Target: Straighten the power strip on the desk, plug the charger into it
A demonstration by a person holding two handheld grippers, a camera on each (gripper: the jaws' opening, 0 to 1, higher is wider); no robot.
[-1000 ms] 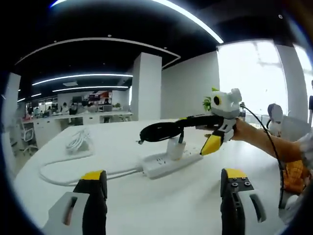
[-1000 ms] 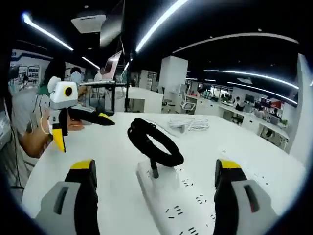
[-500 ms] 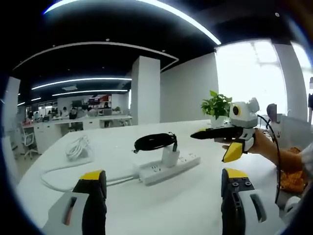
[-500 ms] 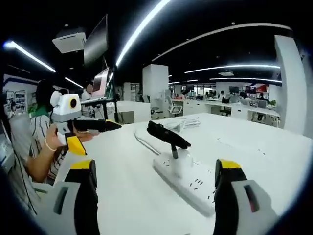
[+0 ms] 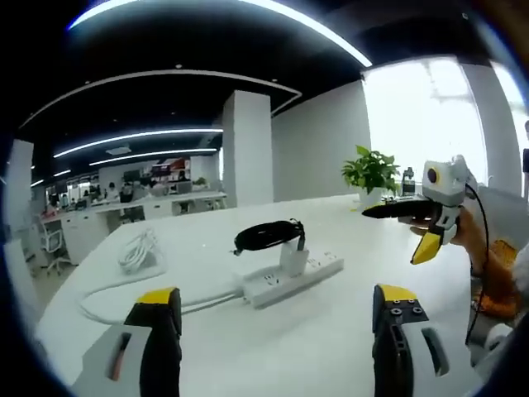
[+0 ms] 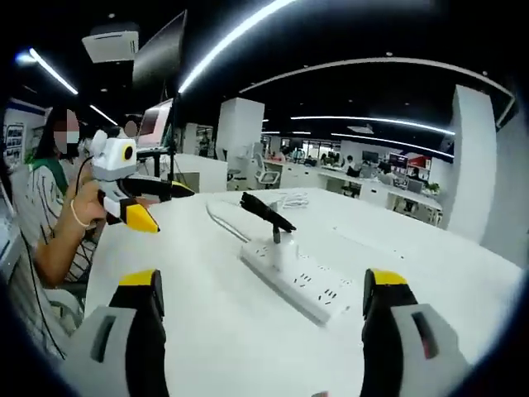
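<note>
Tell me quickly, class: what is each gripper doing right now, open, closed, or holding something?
Left gripper: open, holding nothing, raised off the desk.
Right gripper: open, holding nothing; the charger sits in the power strip.

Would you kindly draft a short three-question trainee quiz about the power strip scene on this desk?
1. True or false: the charger is plugged into the power strip.
2. What does the left gripper hold? A) the charger B) nothing C) the cord
3. Fill in: the coiled black cable rests on top of the ____.

Key: 1 true; 2 B; 3 charger.
</note>
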